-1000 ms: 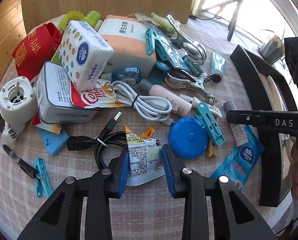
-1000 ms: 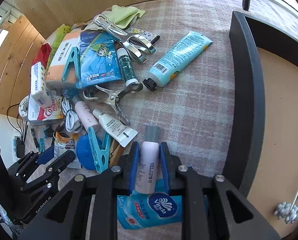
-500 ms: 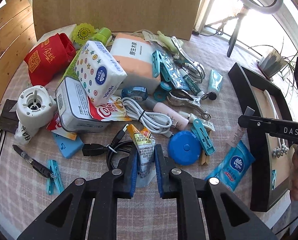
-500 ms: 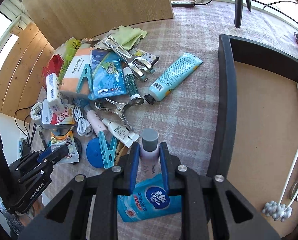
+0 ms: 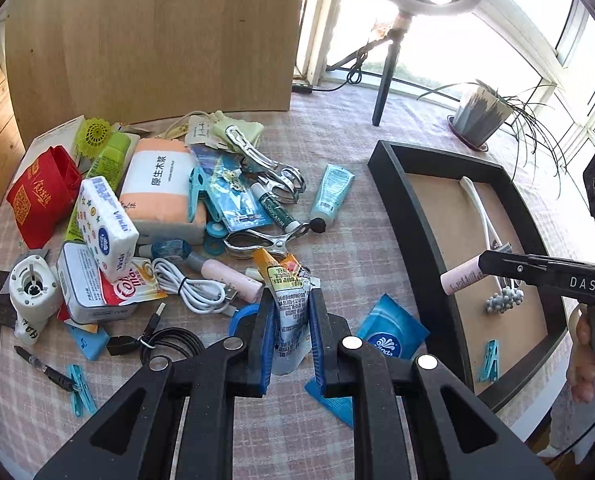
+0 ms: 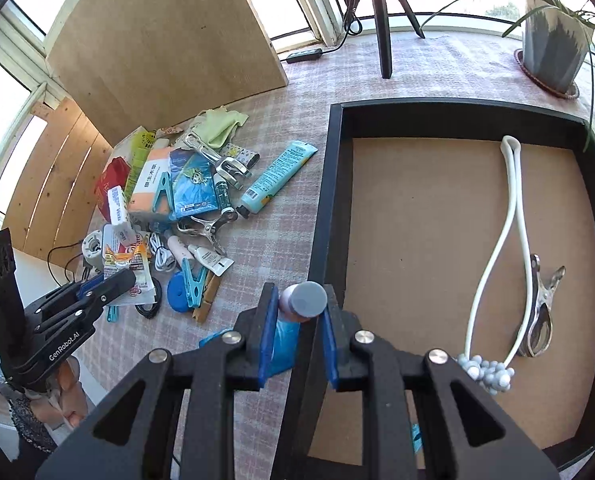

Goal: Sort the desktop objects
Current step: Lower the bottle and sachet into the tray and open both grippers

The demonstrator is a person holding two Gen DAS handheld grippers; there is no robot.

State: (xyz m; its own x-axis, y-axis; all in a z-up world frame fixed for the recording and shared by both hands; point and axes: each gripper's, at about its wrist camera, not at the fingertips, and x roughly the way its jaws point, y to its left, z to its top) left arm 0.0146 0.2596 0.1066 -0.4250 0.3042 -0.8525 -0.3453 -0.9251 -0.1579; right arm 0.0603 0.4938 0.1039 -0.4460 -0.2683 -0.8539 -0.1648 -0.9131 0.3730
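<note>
- Left gripper (image 5: 291,330): jaws narrowed, clamping a crinkled silver-and-orange foil sachet (image 5: 289,292)
- Right gripper (image 6: 297,332): jaws narrowed, pinching a pale pink grey-capped plastic tube (image 6: 302,302)

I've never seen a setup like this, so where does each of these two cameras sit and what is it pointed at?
Left wrist: on the left gripper, looking down past its fingers and the sachet at the clutter.
Right wrist: on the right gripper, holding a pink bottle at the black tray.
Shared: clutter, tray, each other's gripper with a hand below.
</note>
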